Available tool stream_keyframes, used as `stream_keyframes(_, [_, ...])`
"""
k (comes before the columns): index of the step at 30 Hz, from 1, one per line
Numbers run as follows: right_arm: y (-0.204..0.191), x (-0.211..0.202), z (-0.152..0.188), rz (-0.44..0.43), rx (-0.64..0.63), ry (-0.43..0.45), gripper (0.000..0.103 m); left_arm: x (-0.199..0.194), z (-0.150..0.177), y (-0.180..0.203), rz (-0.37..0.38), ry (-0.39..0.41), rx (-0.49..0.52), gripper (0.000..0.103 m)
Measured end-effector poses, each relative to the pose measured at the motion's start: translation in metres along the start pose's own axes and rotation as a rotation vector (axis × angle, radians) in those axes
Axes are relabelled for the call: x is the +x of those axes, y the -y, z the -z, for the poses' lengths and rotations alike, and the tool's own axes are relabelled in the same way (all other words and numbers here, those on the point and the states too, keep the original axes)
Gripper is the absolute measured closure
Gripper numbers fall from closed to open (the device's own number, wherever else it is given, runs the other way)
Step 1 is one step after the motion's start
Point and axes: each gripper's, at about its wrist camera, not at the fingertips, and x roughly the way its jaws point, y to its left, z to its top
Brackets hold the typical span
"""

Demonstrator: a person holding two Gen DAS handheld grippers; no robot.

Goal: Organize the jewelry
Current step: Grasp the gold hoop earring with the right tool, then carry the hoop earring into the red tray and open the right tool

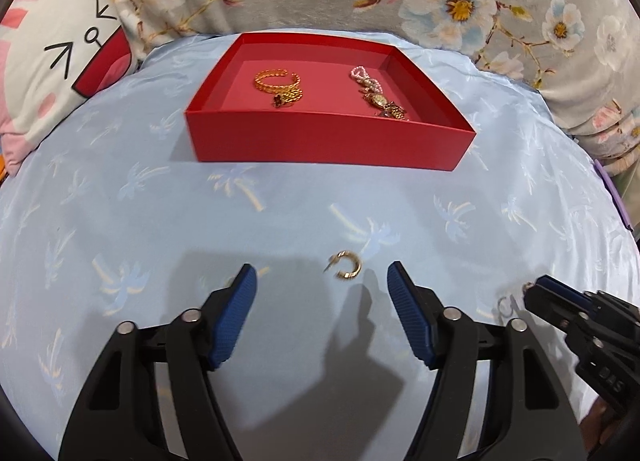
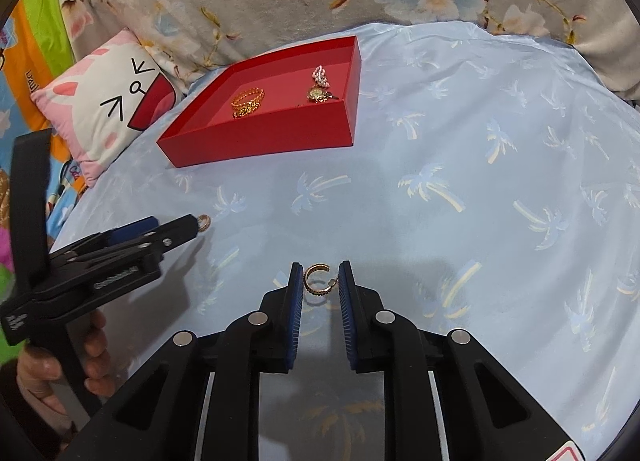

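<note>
Though unboxed — two earrings (image 2: 203, 223) (image 2: 319, 280), one box (image 2: 256, 141)

Mounted on each gripper, looking forward and steeply down, close over the cloth (image 1: 120, 197); both sharing the red tray (image 1: 320, 149) beyond.

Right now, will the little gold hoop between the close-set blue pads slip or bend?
The gold hoop earring looks thin metal: probably stiff and light. Its rounded, shiny curve may twist or slip in the right gripper. The fine post could bend if squeezed.
</note>
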Motion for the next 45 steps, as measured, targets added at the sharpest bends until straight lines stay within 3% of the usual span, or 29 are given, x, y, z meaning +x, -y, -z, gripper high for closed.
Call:
stream_keyframes(3, [0.001,-0.001,-0.002,-0.009,0.005,0.002,0.086,0.01,-0.002,0.001,-0.007,-0.014,-0.003,0.047])
stream_keyframes(7, [0.002,-0.002,-0.003,-0.023,0.014,0.0,0.086,0.013,-0.003,0.005,-0.041,-0.002,0.026,0.049])
stream_keyframes(12, [0.001,-0.001,-0.004,-0.029,0.013,0.0,0.086,0.017,-0.006,0.01,-0.079,-0.004,0.054,0.067])
stream_keyframes(17, [0.001,-0.002,-0.004,-0.033,0.012,0.002,0.086,0.017,-0.005,0.013,-0.1,-0.004,0.069,0.073])
stream_keyframes(20, [0.001,-0.003,-0.004,-0.034,0.012,0.006,0.086,0.017,-0.005,0.015,-0.116,-0.004,0.085,0.084])
stream_keyframes(33, [-0.001,-0.013,-0.007,-0.046,-0.002,0.022,0.086,0.009,-0.002,0.01,-0.086,-0.014,0.058,0.084])
stream_keyframes(45, [-0.02,-0.046,-0.031,-0.113,-0.039,0.098,0.086,-0.049,-0.022,-0.016,-0.013,0.057,-0.059,0.084])
